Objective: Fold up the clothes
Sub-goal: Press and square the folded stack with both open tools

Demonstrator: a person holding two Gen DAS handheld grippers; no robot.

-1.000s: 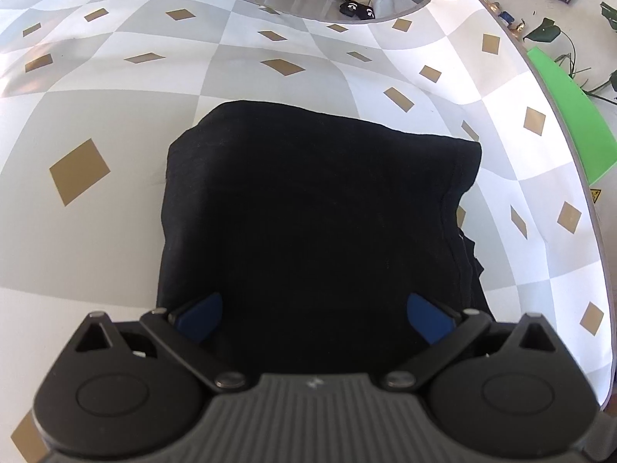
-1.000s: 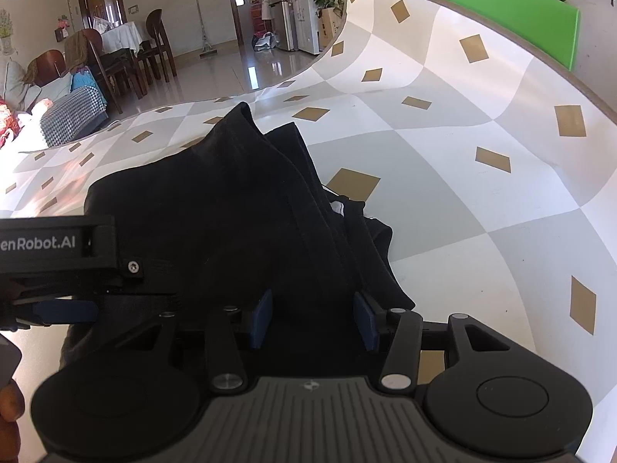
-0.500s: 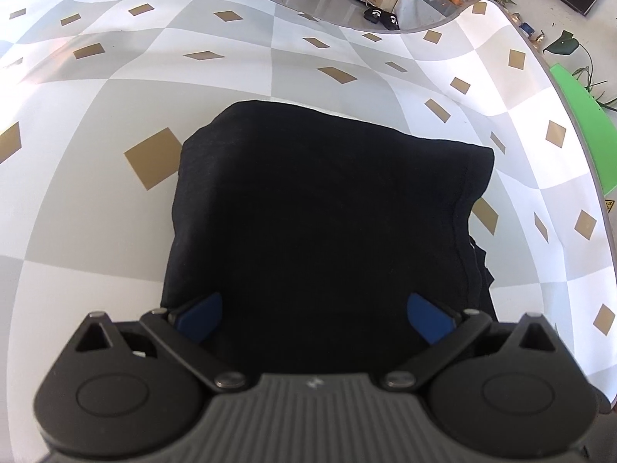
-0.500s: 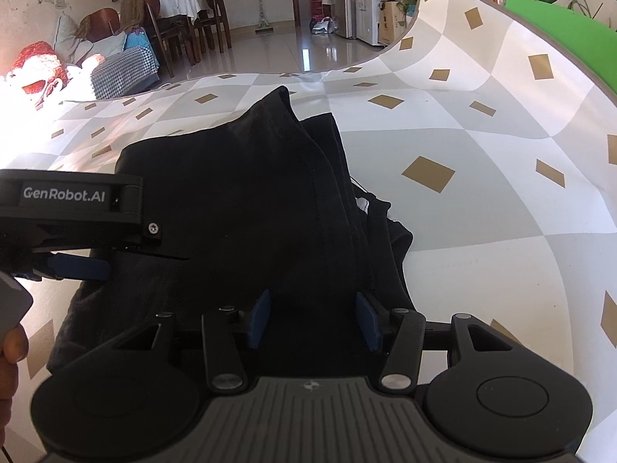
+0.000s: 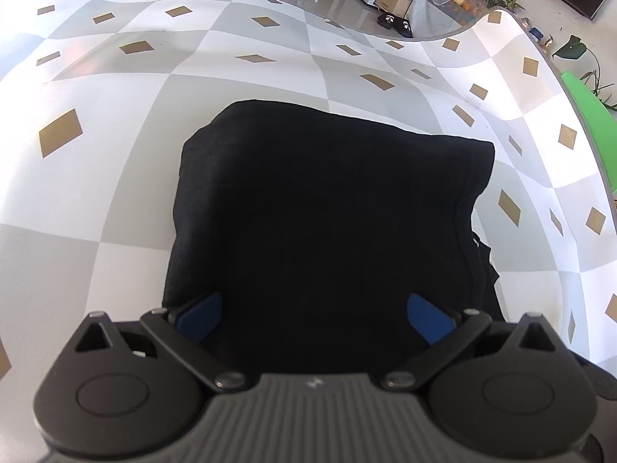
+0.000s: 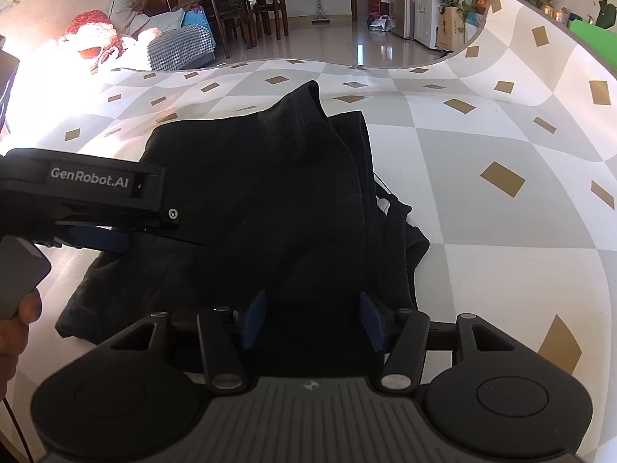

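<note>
A black garment (image 5: pixel 320 208) lies folded into a thick rectangle on the checkered tablecloth (image 5: pixel 115 200). My left gripper (image 5: pixel 314 310) hovers over its near edge, open wide, with the blue pads (image 5: pixel 198 314) spread across the cloth. In the right wrist view the same black garment (image 6: pixel 270 193) shows stacked layers along its right side. My right gripper (image 6: pixel 313 322) sits at the near right edge; its jaws are opening with black cloth between them. The left gripper's labelled housing (image 6: pixel 88 183) reaches in from the left, held by a hand (image 6: pixel 17 320).
The tablecloth (image 6: pixel 482 146) curls up at the far right edge (image 5: pixel 501 15). A green board (image 5: pixel 590 115) stands beyond it. Dining chairs (image 6: pixel 239 4) and a sofa (image 6: pixel 169 44) are past the table's far side.
The garment keeps its place ahead of both grippers while the table's pattern shifts under it. The right gripper has rolled and its pads stand slightly farther apart.
</note>
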